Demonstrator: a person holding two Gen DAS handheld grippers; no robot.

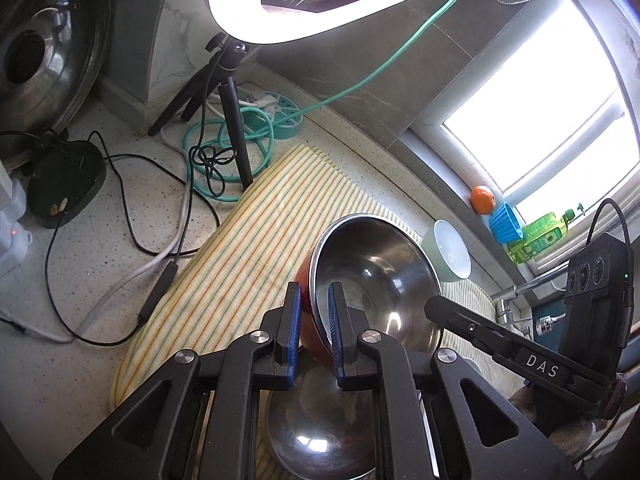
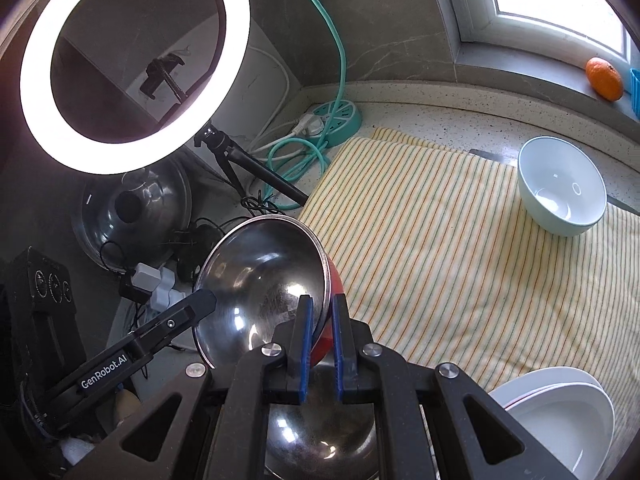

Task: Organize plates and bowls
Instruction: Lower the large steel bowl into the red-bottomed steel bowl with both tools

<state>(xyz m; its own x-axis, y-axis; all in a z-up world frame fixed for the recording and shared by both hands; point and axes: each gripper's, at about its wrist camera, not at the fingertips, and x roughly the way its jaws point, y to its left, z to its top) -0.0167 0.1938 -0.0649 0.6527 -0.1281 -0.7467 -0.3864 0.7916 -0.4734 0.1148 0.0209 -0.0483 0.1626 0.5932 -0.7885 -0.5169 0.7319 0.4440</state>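
Left wrist view first: we see our left gripper (image 1: 314, 332) low in the centre of the frame, its blue pads pinched on the near rim of a steel bowl with a red outside (image 1: 372, 280). The bowl is tipped so its hollow faces us and it hangs clear of the striped cloth (image 1: 240, 248). At the lower right of that frame the right gripper (image 1: 436, 305) reaches in to the opposite rim. In the right wrist view that gripper's pads are likewise clamped on the bowl's rim, red wall outside and steel inside, so neither gripper is spread; both grip the same bowl. We judge the two-sided hold is there to steady a wide, slippery bowl that one thin pinch could let swing.

Directly beneath it, at the bottom centre of both frames, sits a second steel bowl (image 2: 320, 436), open side up; whether the held bowl is bound for it or coming out of it we cannot tell.

For room: the cloth is bare across the middle of the right wrist frame, with the pale green bowl (image 2: 562, 192) at its upper right and a stack of white plates (image 2: 560, 412) at its lower right, both well apart from the held bowl. The tight side is the upper left, where the ring light (image 2: 132, 68), its tripod (image 2: 256, 176) and a pan lid (image 2: 132, 208) crowd the cloth's edge along with loose cables (image 1: 120, 208).
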